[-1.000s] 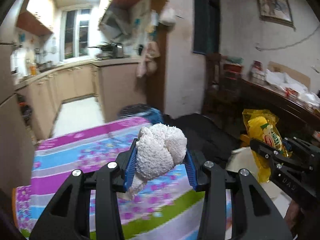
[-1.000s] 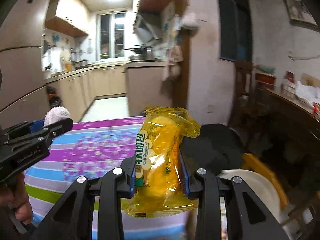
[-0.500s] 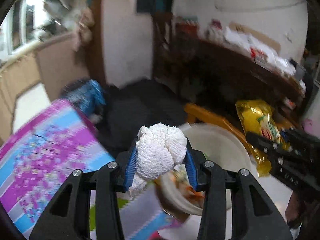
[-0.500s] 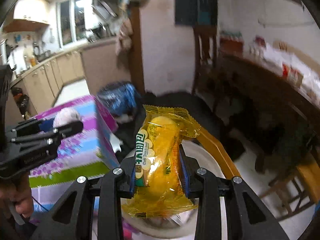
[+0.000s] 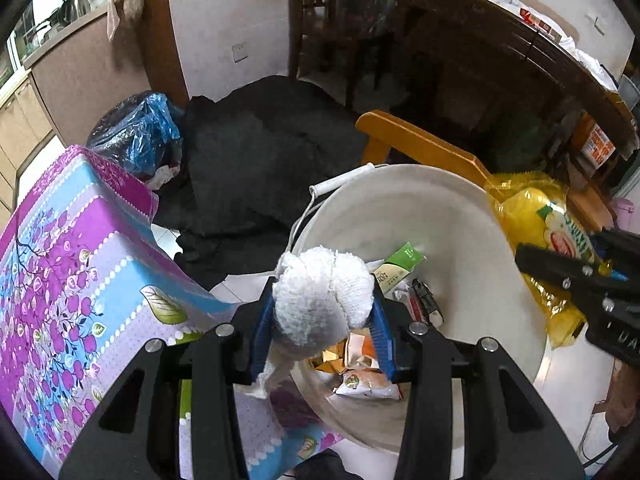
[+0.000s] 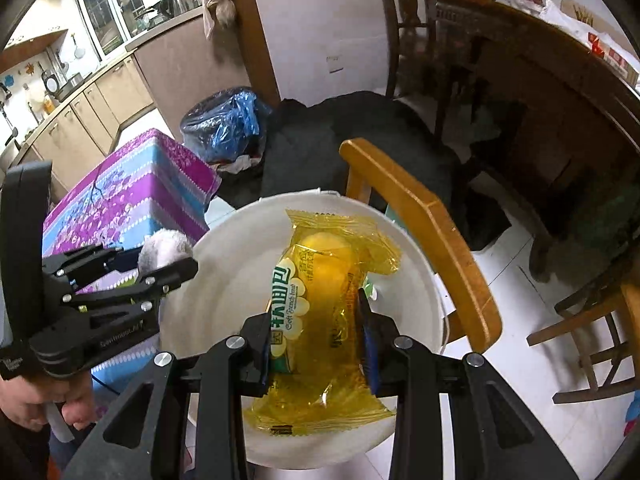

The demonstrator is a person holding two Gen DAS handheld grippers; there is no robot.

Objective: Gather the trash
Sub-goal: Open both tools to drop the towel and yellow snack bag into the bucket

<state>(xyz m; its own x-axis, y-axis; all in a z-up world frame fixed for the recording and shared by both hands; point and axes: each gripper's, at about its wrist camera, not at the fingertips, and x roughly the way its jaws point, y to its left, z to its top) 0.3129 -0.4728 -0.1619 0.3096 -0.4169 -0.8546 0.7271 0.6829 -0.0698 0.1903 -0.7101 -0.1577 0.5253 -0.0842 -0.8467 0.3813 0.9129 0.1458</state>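
Both fisheye views are sharp and evenly lit indoors. Straight lines bow strongly toward dark vignetted corners. A bright window [image 6: 116, 12] glares at upper left, while the dark wooden furniture [image 6: 540, 92] sits in dim shadow.

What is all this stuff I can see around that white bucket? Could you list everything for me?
bucket: one, white, on the floor by the table, wrappers inside
wadded cloth: one, white, clamped in the left gripper
snack packet: one, yellow, clamped in the right gripper
tablecloth: one, purple and blue floral, left
chair: one, orange wood, behind the bucket
bag: one, blue, on the floor
left gripper: black, over the bucket's rim
right gripper: black, above the bucket
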